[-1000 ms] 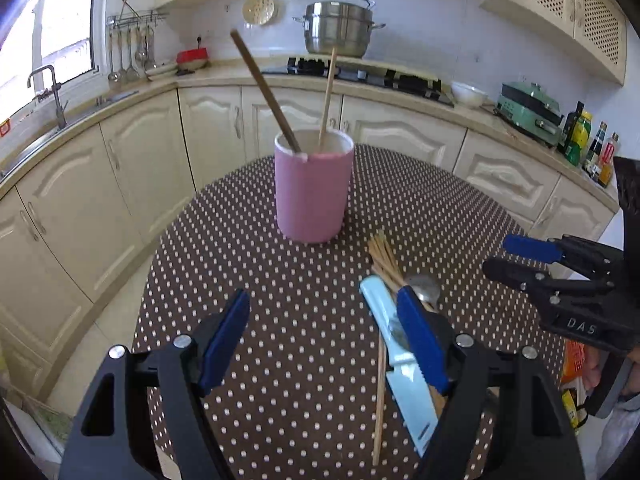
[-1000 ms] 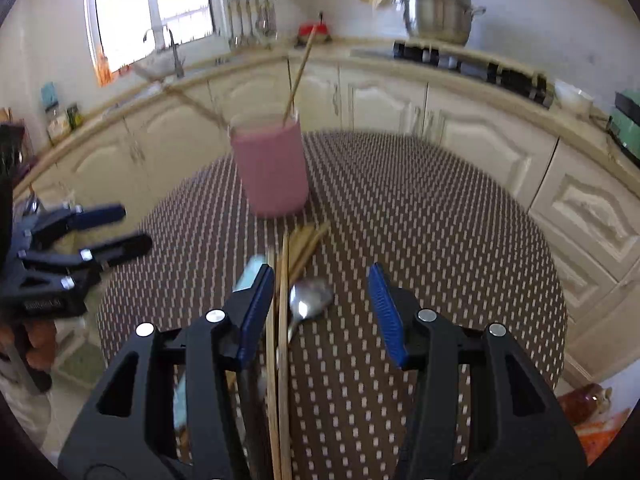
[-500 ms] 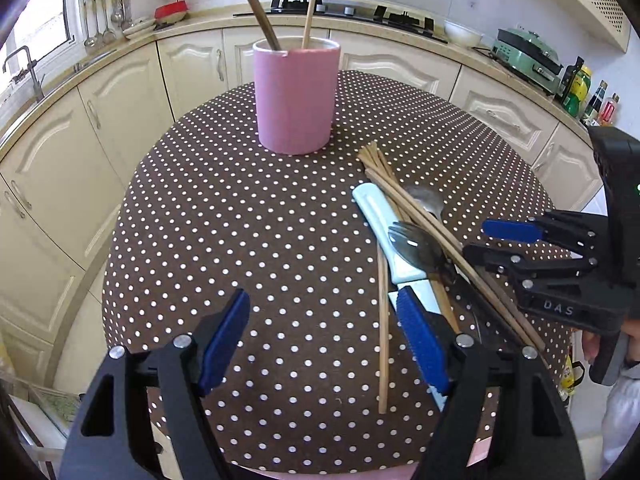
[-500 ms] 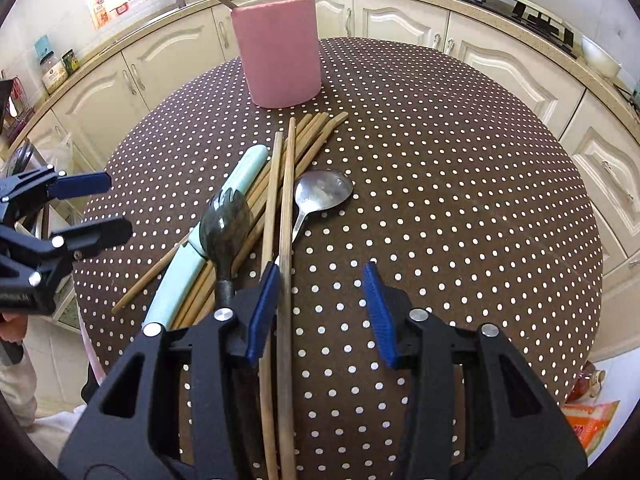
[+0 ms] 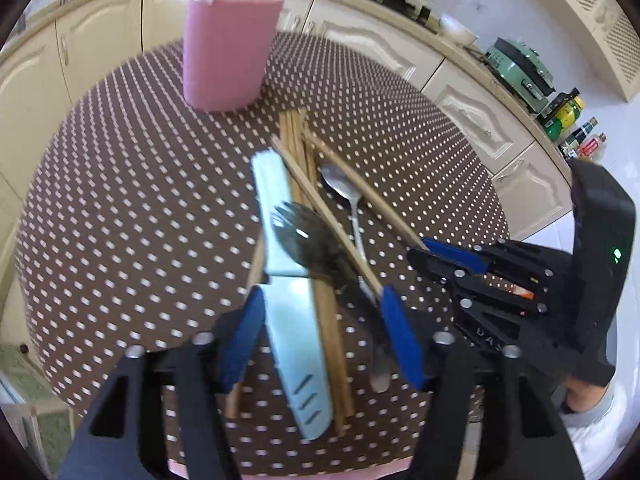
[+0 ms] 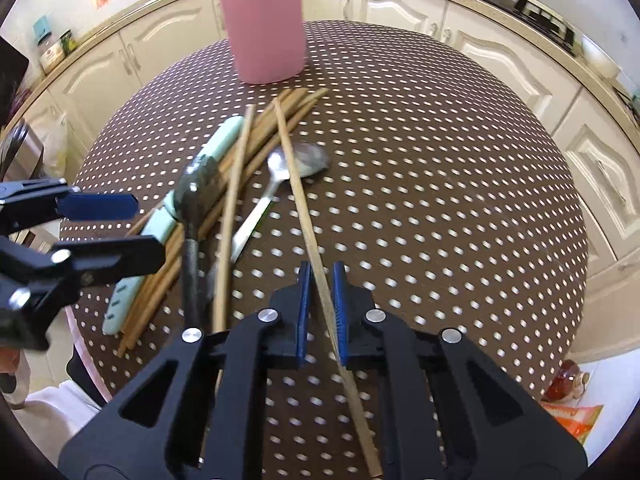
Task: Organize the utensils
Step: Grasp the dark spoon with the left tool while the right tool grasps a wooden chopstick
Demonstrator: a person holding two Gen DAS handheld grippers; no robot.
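Your right gripper [image 6: 320, 300]: jaws closing around one chopstick [image 6: 298, 184], pads just off it.
Your left gripper [image 5: 320, 336]: closing astride pale knife [image 5: 292, 320], unclamped.
In the way: dark fork [image 5: 304, 236], spoon [image 5: 340, 188] tangled among the chopsticks.
Pink holder [image 6: 264, 28]: upright, far across the table [image 6: 440, 184].

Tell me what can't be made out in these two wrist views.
- Pink holder: its inside, left wrist view; the rim cuts it off at the top edge.
- Silver spoon bowl: right wrist view, motion blur.
- Chopstick between the closing right gripper pads: whether it is gripped yet.
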